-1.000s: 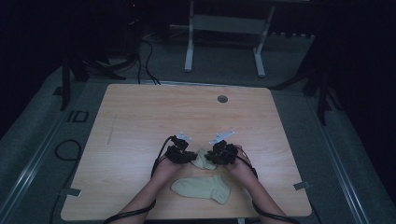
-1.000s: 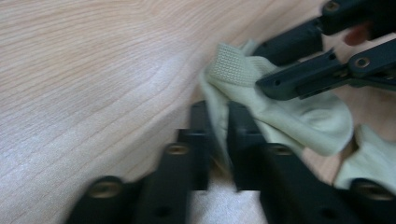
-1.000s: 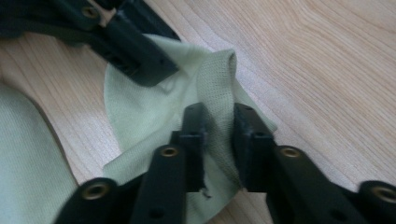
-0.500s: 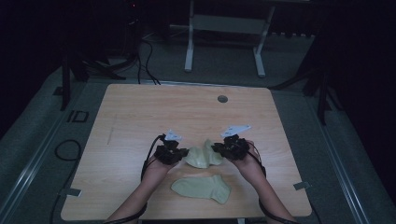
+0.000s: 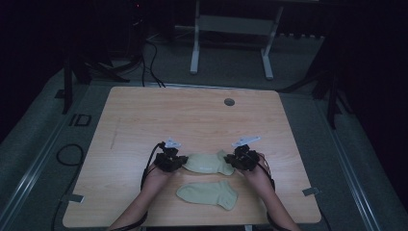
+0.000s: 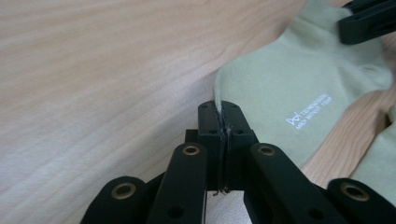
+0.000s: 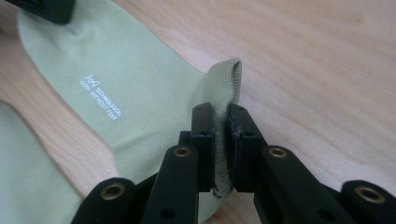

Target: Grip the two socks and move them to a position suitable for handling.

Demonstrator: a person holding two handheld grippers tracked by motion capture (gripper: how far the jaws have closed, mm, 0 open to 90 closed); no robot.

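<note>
Both your grippers are pressed together on one pale green cotton sock (image 5: 208, 163): left gripper (image 6: 223, 122) pinches its toe edge, right gripper (image 7: 223, 122) its ribbed cuff.

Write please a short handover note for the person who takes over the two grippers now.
Left gripper: shut on the toe end of the far sock.
Right gripper: shut on the cuff of that sock.
The far sock lies stretched flat between them on the table; the second sock lies flat just nearer the person, untouched.
Done: one sock gripped at both ends.
Left: probably lay it onto the second sock to pair them.
</note>
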